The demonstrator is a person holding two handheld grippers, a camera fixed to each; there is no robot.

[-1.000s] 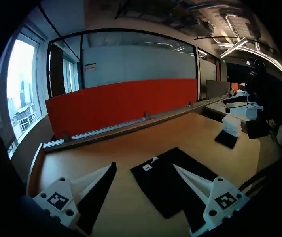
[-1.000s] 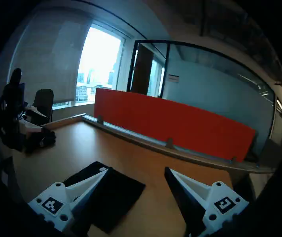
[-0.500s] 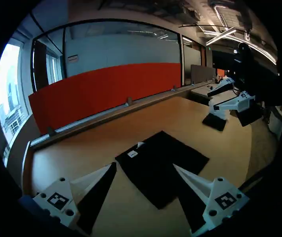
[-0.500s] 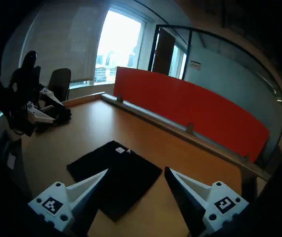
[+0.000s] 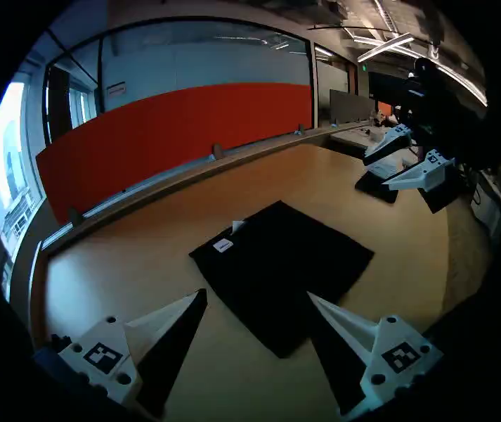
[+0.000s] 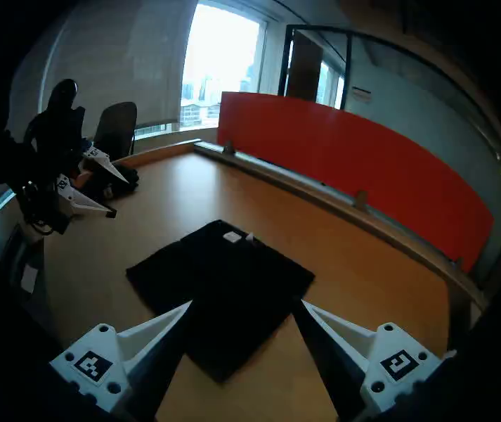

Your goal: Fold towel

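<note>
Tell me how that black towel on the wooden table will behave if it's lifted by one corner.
Probably floppy: the black cloth towel lies flat and thin on the wooden table, so a lifted corner would likely sag. Likely light, since it shows little bulk. Pushed, it may bunch up rather than slide whole.

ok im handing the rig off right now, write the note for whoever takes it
Left gripper: open, empty, held above the table, facing the towel.
Right gripper: open, empty, also facing the towel.
Towel: black, lying flat on the table, white label near one edge. Neither gripper touches it.
Done: no fold I can confirm; the cloth is too dark to make out layers.
Left: grasp an edge or two corners, fold the towel over, lay it flat.
</note>
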